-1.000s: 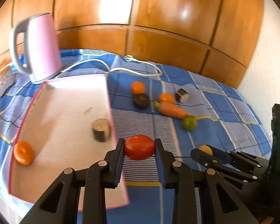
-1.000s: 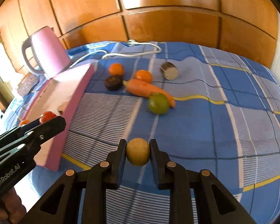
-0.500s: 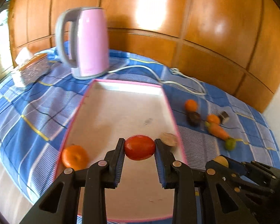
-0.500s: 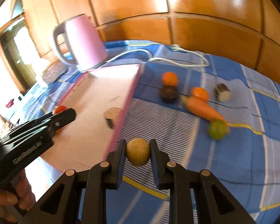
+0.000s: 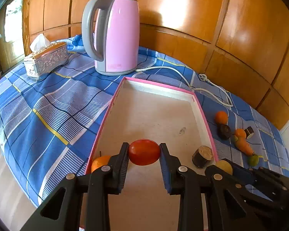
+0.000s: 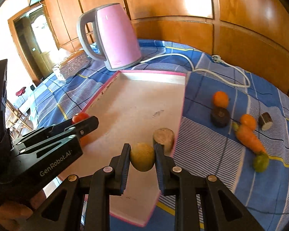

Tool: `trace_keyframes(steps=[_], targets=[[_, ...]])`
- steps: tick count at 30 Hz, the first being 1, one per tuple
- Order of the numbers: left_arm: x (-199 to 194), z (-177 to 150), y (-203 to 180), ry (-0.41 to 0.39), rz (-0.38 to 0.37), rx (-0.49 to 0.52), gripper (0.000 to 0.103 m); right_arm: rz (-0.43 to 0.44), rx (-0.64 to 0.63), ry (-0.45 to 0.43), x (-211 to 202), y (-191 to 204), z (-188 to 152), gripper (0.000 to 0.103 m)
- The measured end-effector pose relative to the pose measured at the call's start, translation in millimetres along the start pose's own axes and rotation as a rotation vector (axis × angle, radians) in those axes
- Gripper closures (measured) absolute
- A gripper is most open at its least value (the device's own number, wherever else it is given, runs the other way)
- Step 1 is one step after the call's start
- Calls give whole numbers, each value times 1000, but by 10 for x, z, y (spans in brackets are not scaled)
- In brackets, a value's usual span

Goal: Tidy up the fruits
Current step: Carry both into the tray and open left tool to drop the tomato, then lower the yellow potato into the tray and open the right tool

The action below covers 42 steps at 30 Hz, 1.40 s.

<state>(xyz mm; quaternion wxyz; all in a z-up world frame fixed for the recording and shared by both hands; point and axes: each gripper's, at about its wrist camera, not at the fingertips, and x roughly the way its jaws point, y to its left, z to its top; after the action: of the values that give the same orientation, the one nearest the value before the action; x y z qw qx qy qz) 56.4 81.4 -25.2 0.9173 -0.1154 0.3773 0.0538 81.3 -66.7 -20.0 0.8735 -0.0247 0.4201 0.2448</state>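
Both grippers have moved from over the blue cloth to over the pink tray (image 5: 113, 104). The left gripper (image 5: 144, 152) is closed on a red tomato (image 5: 144, 152) and now hangs above the near part of the tray, toward its left edge. The right gripper (image 6: 142, 156) is closed on a yellow-green fruit (image 6: 142, 156) and has crossed the right edge of the tray, close to its near right corner. Neither jaw has opened in this time.

In the tray there is an orange (image 5: 100, 162) at the near left edge and a brown log piece (image 6: 162, 137) against the right edge.

I judge that both fruits are now ready to be put down. Outside, on the cloth, some pieces wait: an orange (image 6: 220, 98), a carrot (image 6: 249, 137) and a lime (image 6: 261, 161).
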Motion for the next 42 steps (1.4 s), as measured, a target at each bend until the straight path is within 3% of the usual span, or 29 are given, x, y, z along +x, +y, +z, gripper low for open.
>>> trace_keyframes(steps=[12, 42], targets=[[13, 20, 96, 4, 22, -37, 68, 4, 18, 17, 172, 39, 53, 75], [-165, -143, -151, 0, 21, 33, 66, -83, 114, -57, -183, -151, -124, 73]])
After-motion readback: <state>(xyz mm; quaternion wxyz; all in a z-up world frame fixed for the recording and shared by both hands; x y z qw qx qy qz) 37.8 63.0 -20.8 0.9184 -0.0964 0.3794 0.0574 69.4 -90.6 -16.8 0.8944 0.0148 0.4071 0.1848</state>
